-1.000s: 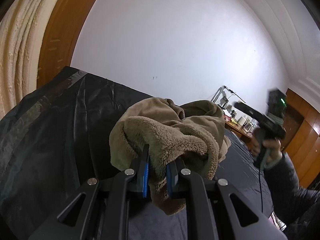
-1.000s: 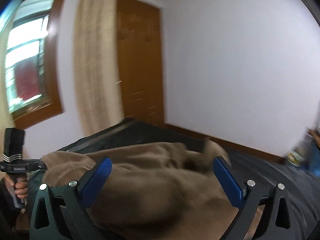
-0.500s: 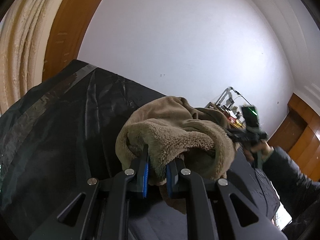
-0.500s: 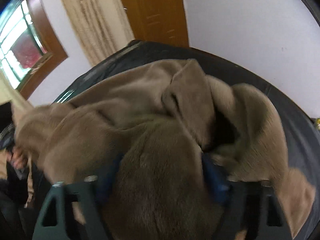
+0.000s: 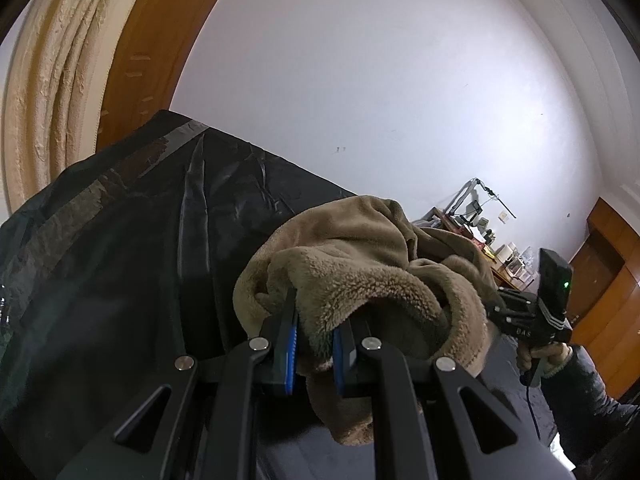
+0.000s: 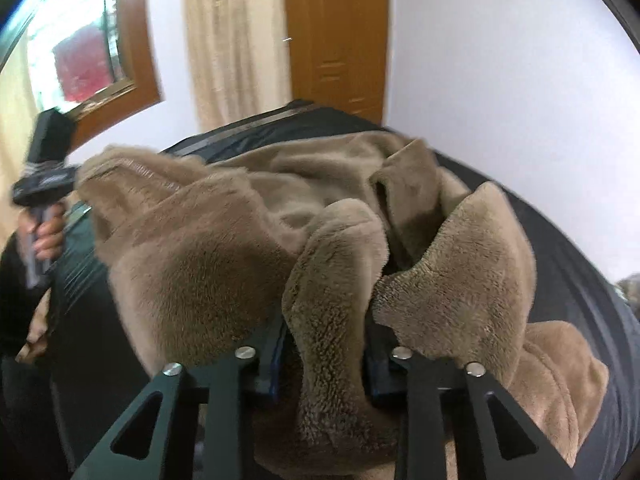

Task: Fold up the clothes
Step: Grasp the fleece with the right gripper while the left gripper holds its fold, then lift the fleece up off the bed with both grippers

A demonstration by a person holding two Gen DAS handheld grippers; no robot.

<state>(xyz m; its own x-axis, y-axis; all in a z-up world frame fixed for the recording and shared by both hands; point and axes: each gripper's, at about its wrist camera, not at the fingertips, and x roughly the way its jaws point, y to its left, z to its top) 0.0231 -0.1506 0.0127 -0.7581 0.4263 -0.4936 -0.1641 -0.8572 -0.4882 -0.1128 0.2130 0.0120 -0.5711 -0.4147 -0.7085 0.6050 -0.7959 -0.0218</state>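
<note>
A brown fleece garment (image 5: 360, 248) lies bunched on a bed covered with a black sheet (image 5: 120, 260). My left gripper (image 5: 316, 332) is shut on a thick edge of it, which hangs down between the blue pads. In the right wrist view the garment (image 6: 200, 264) fills the foreground. My right gripper (image 6: 326, 344) is closing its jaws on a raised fold, and the pads press the fleece from both sides. Each gripper shows in the other's view: the right gripper's body (image 5: 520, 316) at the garment's right end, the left gripper's body (image 6: 44, 176) at its left end.
The black sheet (image 6: 580, 280) spreads around the garment. Behind the bed are a wooden door (image 6: 336, 40), a beige curtain (image 6: 236, 40) and a window (image 6: 84, 60). A cluttered desk (image 5: 480, 236) and wooden cabinets (image 5: 608, 272) stand at the far right. A person's hands hold both grippers.
My right gripper has dropped onto the garment, and its jaws have gone from wide open to closed around a fold. My left gripper has kept its grip and has barely shifted.
</note>
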